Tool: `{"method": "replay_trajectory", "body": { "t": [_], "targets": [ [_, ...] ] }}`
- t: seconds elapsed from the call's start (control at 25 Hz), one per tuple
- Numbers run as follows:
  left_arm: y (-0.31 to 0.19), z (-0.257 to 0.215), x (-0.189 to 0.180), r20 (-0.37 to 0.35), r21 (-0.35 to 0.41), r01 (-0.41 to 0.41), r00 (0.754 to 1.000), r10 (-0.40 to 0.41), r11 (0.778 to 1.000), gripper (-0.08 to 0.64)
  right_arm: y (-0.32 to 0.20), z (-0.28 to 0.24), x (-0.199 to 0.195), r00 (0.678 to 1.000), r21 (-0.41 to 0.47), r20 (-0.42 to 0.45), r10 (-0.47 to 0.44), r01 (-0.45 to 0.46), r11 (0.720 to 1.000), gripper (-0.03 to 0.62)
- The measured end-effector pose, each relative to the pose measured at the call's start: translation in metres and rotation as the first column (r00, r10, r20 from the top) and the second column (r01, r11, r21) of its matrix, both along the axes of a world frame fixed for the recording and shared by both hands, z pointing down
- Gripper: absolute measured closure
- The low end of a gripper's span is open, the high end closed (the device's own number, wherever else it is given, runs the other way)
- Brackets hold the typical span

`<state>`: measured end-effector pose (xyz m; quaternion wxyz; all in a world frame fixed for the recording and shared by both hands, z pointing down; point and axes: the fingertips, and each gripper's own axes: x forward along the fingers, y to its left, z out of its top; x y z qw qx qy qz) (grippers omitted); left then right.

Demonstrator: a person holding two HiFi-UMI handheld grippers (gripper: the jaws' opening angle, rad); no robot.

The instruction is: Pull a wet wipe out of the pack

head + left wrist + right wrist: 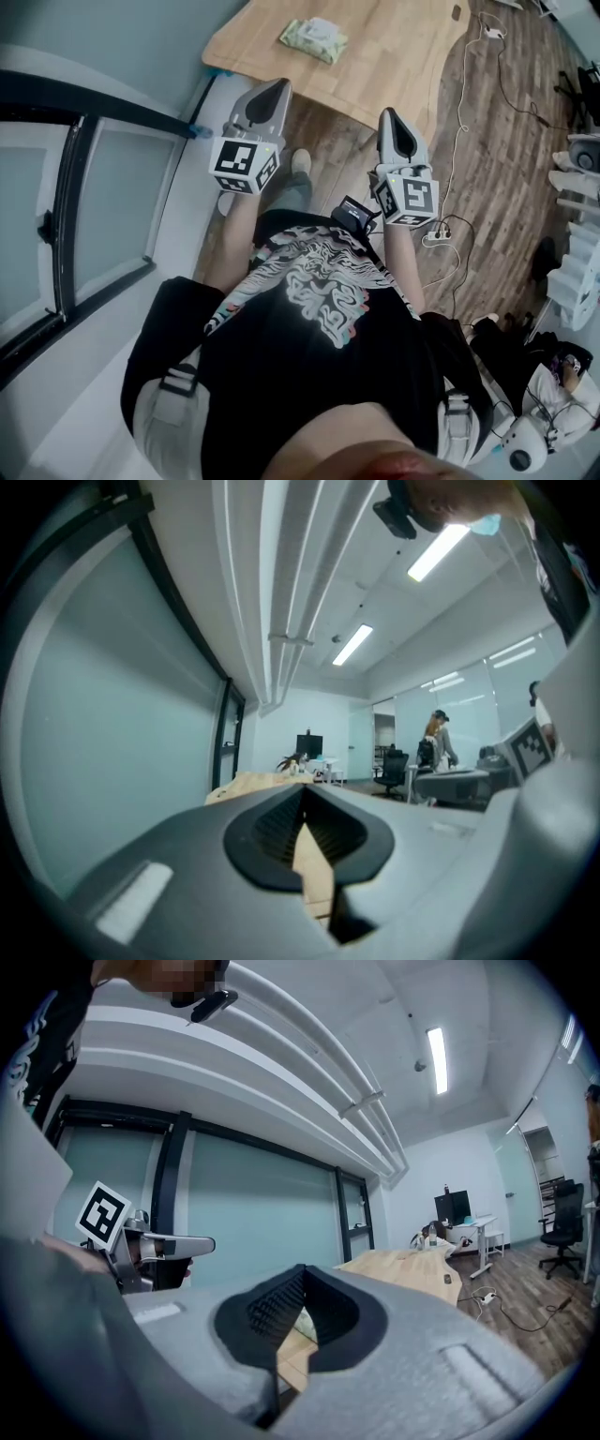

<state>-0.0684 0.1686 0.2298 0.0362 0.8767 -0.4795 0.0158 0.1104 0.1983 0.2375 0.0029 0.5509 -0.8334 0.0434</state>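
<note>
So, in the head view the pack (314, 39) lies on the table (394, 66), at its far left part. I can make out no wipe standing out of it. My left gripper (277, 88) and right gripper (390, 116) hang near the body over the floor (487, 159), pointing toward the table and well apart from the pack.

In the left gripper view the left gripper (302, 795) has its jaws brought together at the tips, with nothing between them. Only the wood of the table (246, 782) shows beyond.

In the right gripper view the right gripper (304, 1275) is closed in the same way and holds nothing. Through the slit behind its tips I see a pale green bit that I take for the pack (304, 1326), lying on the table (412, 1265).

I judge that the task has not begun and this is the approach step. The next move calls for carrying both grippers far forward to the pack. One should then steady the pack, and the other should open and pinch the wipe at the opening.
</note>
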Motion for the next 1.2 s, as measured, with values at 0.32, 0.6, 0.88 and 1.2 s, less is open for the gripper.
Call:
{"method": "replay_trajectory", "body": {
  "t": [0.32, 0.6, 0.88, 1.2],
  "targets": [
    [-0.090, 0.009, -0.013, 0.041, -0.037, 0.013, 0.999, -0.012, 0.999, 0.574, -0.084, 0.013, -0.011, 1.000, -0.053, 0.014, -0.005, 0.006, 0.999, 0.594],
    [-0.140, 0.020, -0.023, 0.053, -0.064, 0.004, 0.999, -0.001, 0.998, 0.574, -0.134, 0.019, -0.020, 1.000, -0.079, 0.009, 0.005, -0.005, 0.997, 0.594],
    [-0.186, 0.027, -0.027, 0.066, -0.074, -0.031, 0.997, 0.036, 0.997, 0.574, -0.174, 0.016, -0.034, 1.000, -0.080, -0.023, 0.017, -0.019, 0.997, 0.594],
    [-0.222, 0.052, -0.026, 0.066, -0.109, -0.049, 0.996, 0.057, 0.993, 0.574, -0.196, 0.029, -0.039, 0.998, -0.103, -0.053, 0.036, -0.042, 0.994, 0.594]
  ]
}}
